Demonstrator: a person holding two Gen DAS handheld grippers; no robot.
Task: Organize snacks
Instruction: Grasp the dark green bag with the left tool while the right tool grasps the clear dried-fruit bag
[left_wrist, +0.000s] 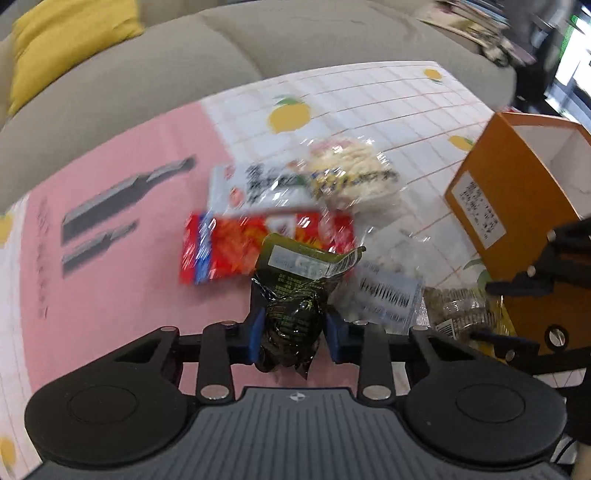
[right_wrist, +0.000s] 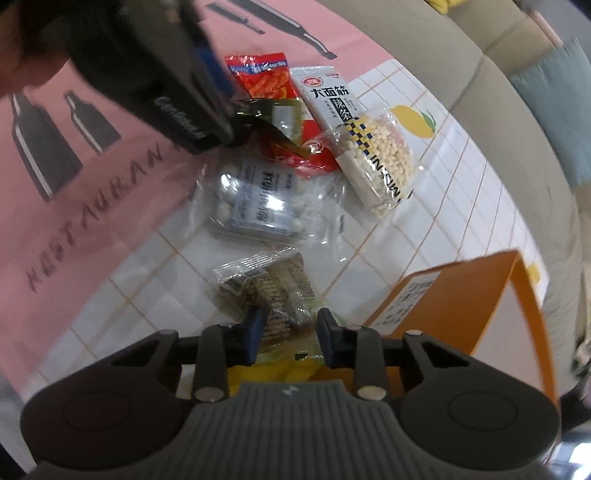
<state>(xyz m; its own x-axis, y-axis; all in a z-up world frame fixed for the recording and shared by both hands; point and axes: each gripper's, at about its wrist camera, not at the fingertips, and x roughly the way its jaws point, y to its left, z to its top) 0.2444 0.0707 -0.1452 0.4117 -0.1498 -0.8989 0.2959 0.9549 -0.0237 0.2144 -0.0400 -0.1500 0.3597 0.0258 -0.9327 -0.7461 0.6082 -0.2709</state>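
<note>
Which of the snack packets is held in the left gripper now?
The dark green packet: it sits between the left gripper's blue pads, while the red packet and the others lie on the table.

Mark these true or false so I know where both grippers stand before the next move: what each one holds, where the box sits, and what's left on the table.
1. The left gripper is shut on the dark green packet. True.
2. The orange box lies flat with its opening facing down. False: it stands with its open white inside showing.
3. The red snack bag is already inside the box. False: it lies on the tablecloth among the other snacks.
4. The right gripper has its fingers either side of the clear oat bar packet. True.
</note>
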